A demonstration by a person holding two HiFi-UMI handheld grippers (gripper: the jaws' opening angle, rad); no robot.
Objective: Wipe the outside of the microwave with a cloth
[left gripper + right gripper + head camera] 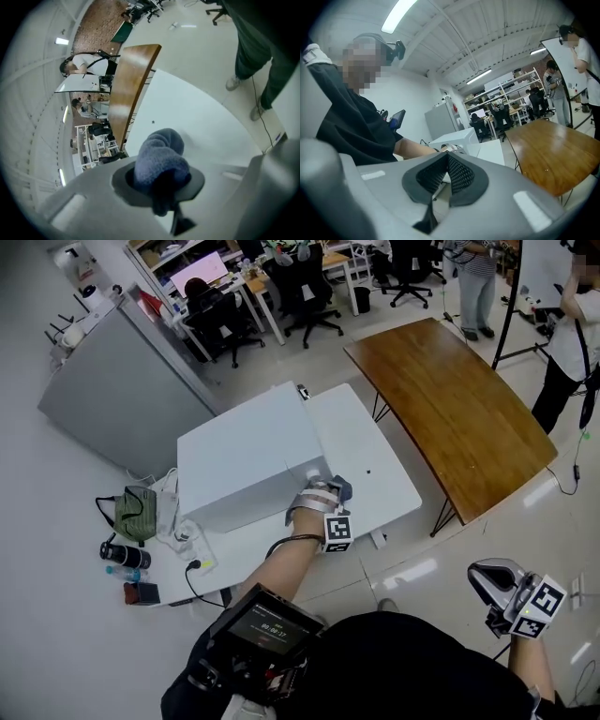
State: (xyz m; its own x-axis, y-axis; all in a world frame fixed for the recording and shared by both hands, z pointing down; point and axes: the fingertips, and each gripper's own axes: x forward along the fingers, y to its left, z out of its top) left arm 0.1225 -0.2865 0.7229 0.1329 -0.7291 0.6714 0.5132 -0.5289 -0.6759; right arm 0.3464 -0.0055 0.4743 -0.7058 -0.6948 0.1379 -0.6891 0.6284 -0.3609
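Observation:
The white microwave (248,460) stands on a white table (375,465). At the microwave's near right corner, my left gripper (328,495) is shut on a blue-grey cloth (339,487). In the left gripper view the bunched cloth (159,157) bulges out between the jaws above the white tabletop (187,108). My right gripper (487,579) hangs low at the right, off the table and away from the microwave, shut with nothing between its pads (459,176). From there the microwave (454,138) shows beyond the person's forearm.
A brown wooden table (450,399) stands right of the white one. A grey cabinet (112,399) is behind the microwave on the left. A green bag (136,512), a black bottle (124,554) and cables lie at the left. People and office chairs are further back.

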